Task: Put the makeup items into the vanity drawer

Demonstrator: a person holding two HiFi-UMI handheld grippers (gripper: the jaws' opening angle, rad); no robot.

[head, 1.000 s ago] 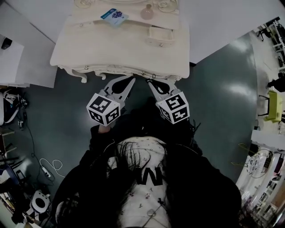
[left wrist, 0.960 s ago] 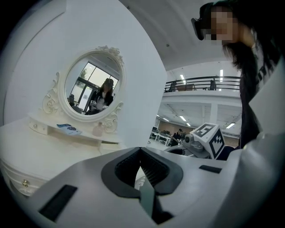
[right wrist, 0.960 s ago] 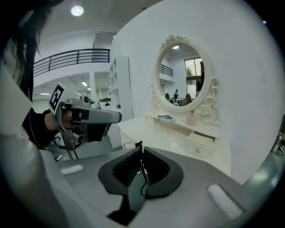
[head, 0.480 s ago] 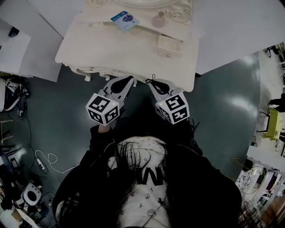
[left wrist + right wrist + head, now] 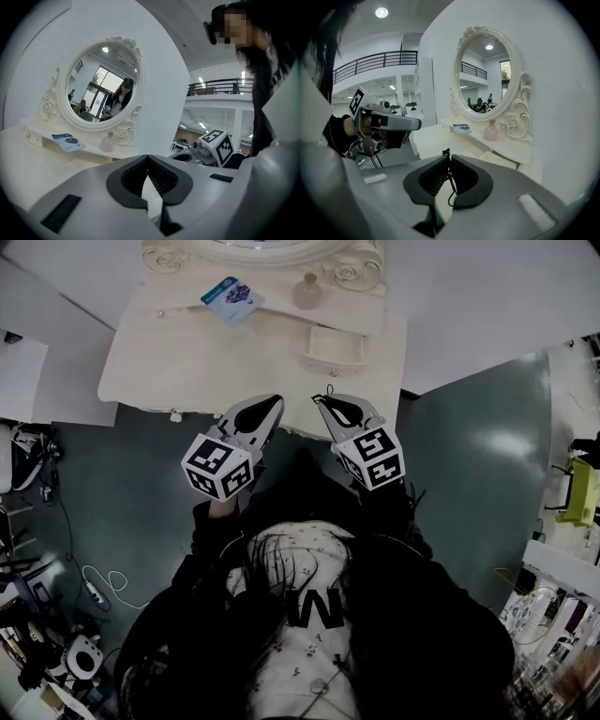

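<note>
The makeup items sit on the raised shelf at the back of the table [image 5: 206, 362], just under the round mirror [image 5: 101, 84]. A blue packet [image 5: 231, 296] lies flat towards the left, and a small pink bottle [image 5: 307, 292] stands upright to its right, beside the carved scroll of the mirror frame. Neither is touched by anything. Just in front of the bottle and a little to the right, a small drawer [image 5: 333, 346] with a round knob juts out from the front of the shelf, and from where I stand I cannot make out anything inside it. The wide cream top of the table in front of the shelf is bare. The person stands at the near edge holding both tools side by side, with their tips over the front rim of the table and well apart from the packet and the bottle. The left hand-held gripper [image 5: 270, 407] has its jaws closed tip to tip with nothing between them. The right hand-held gripper [image 5: 326, 405] is closed the same way and holds nothing, though a thin black wire [image 5: 452, 187] curls down at its tip. The person's dark sleeves [image 5: 206, 531] reach up to the marker cubes, and loose cables [image 5: 103, 587] lie on the dull grey-green floor [image 5: 469, 446] to the left.
</note>
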